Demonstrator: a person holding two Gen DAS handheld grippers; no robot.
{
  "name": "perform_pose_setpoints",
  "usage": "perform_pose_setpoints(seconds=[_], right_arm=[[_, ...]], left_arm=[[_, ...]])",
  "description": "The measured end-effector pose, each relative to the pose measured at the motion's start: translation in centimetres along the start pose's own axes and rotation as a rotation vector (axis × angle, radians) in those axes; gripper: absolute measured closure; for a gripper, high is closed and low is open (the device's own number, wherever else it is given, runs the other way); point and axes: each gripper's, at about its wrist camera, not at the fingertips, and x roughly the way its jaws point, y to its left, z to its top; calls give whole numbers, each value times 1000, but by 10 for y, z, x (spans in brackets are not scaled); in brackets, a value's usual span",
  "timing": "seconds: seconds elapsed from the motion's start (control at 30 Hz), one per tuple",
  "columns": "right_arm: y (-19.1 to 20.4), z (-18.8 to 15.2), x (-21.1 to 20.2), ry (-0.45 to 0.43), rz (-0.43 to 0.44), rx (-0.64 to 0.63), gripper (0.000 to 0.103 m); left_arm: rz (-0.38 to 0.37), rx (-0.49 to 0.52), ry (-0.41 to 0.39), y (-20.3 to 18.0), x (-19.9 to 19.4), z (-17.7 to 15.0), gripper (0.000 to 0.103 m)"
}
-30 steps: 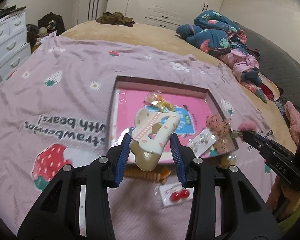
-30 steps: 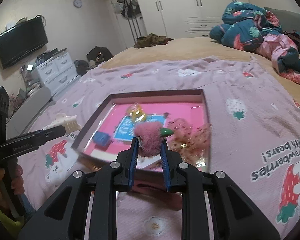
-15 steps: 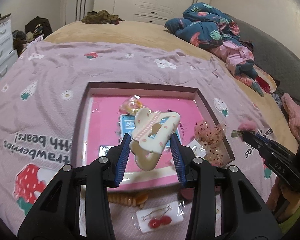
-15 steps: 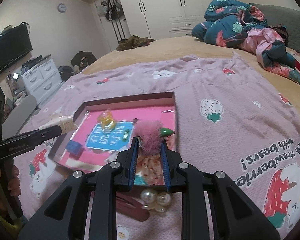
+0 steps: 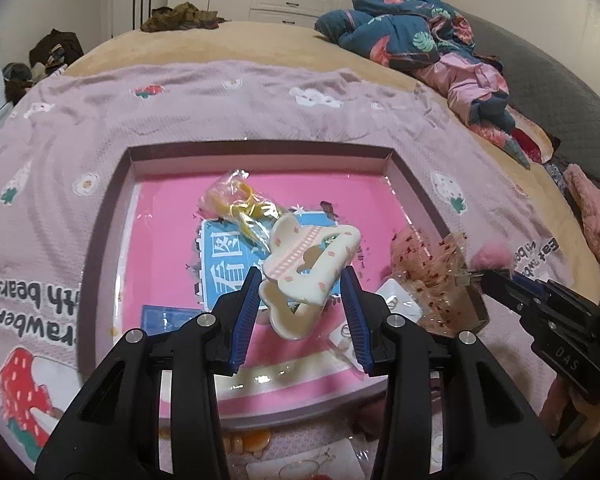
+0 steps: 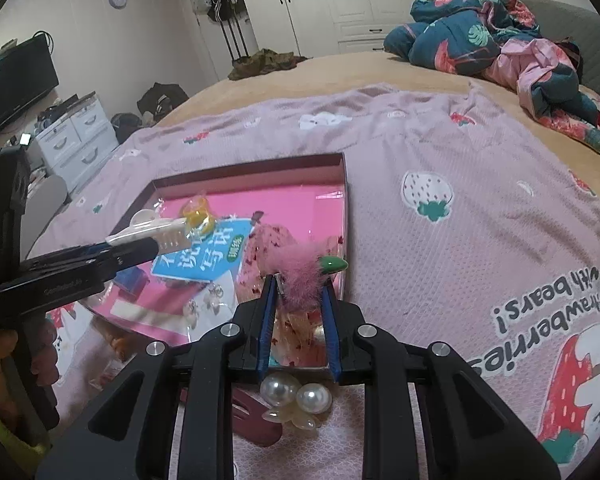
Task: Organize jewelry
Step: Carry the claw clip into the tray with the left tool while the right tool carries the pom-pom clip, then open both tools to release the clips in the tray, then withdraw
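A shallow pink-lined box lies on the lilac strawberry blanket. My left gripper is shut on a cream claw hair clip, held above the box's middle; the right wrist view shows the same clip from the side. My right gripper is shut on a fluffy pink hair clip with a green leaf, over the box's near right corner. That pink clip also shows at the right of the left wrist view. Inside the box lie a bagged yellow piece, a blue card and a red-speckled tulle bow.
On the blanket in front of the box lie a pearl clip, a dark red clip, an orange clip and carded earrings. A heap of blue and pink bedding sits at the far right. A white drawer unit stands left.
Both grippers have come forward and lower over the box, each keeping hold of its clip. The box now looks larger and nearer in both views.
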Motion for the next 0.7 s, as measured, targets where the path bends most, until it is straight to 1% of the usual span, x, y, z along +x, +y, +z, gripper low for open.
perform_pose_setpoints(seconds=[0.23, 0.37, 0.57, 0.7], right_arm=[[7, 0, 16, 25, 13, -13, 82], [14, 5, 24, 29, 27, -26, 82], [23, 12, 38, 39, 32, -43, 82], [26, 15, 46, 57, 33, -39, 79]], left_arm=[[1, -14, 21, 8, 10, -2, 70], [-1, -21, 25, 14, 9, -2, 71], [17, -38, 32, 23, 7, -4, 71], [18, -50, 32, 27, 4, -8, 71]])
